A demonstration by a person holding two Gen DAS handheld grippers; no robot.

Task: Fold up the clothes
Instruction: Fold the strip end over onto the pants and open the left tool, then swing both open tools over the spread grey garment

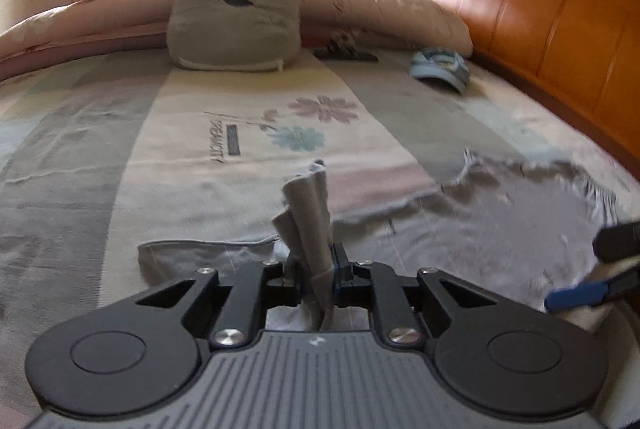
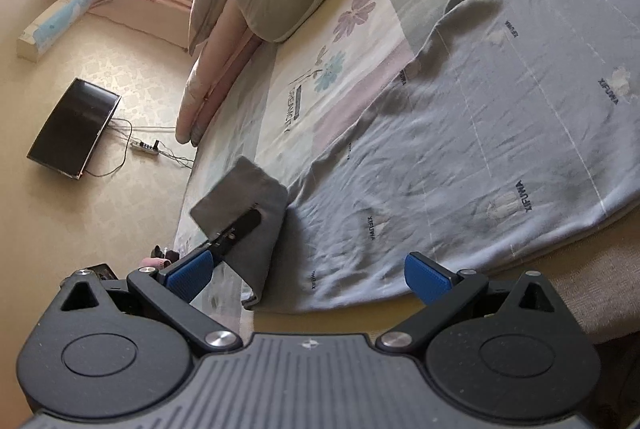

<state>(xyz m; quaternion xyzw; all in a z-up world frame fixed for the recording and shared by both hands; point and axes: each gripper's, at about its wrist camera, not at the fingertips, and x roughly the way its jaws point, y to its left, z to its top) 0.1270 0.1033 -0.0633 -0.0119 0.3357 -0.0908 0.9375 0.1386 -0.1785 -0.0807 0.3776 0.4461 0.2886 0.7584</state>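
The garment (image 2: 500, 133) lies spread on the bed (image 1: 80, 157), one corner pinched up in the left gripper (image 1: 314, 271) at its near edge, while the right gripper (image 2: 308, 277) hangs with jaws apart over the near hem. Behind it a cushion (image 1: 234, 25) leans against the rolled quilt (image 1: 400, 9), with a cap (image 1: 440, 69) to its right near the headboard (image 1: 540, 9).

grey cushion (image 1: 234, 19), blue cap (image 1: 440, 68), wooden headboard (image 1: 560, 17)
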